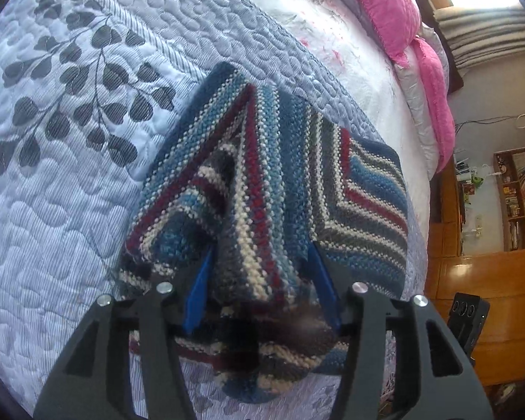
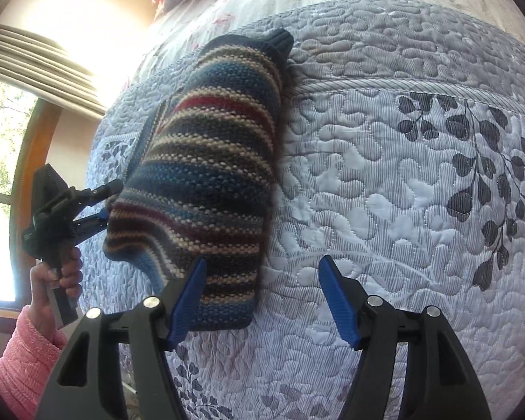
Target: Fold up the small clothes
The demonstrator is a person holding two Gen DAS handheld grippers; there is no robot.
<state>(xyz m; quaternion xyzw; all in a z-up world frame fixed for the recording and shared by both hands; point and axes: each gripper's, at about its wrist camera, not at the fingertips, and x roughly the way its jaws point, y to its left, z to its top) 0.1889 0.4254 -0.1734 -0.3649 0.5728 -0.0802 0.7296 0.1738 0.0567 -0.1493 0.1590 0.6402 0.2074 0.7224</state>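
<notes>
- The striped knitted sweater (image 2: 206, 175) lies on the quilted bedspread (image 2: 385, 182) of the bed, already gathered into a narrow, thick bundle with its dark ribbed hem or cuff (image 2: 273, 43) at the far end.
- In the left wrist view, the left claw (image 1: 259, 280) has its 2 blue pads (image 1: 197, 288) spread wide, with a raised ridge of the knit bunched between them. The pads appear to touch the fabric on both sides, but I cannot tell whether they are pinching it or merely straddling it.
- The right claw (image 2: 266, 301) is open and holds nothing. Its left pad (image 2: 187, 302) sits just over the near edge of the sweater, and its right pad is over bare quilt.
- In the right wrist view, the left claw's tool is at the sweater's left edge, held by a hand (image 2: 57, 280) in a pink sleeve (image 2: 21, 360).
- Judgement: the fold is in progress, and the bundle needs 1 more turn or a flattening.
- To do it well, the left claw should close on all the layers of the ridge, not just the top one.
- Lift low and carry the fabric straight across, so the stripes stay aligned.
- The right claw can press the near edge down to stop the thick knit from sliding or springing open.
</notes>
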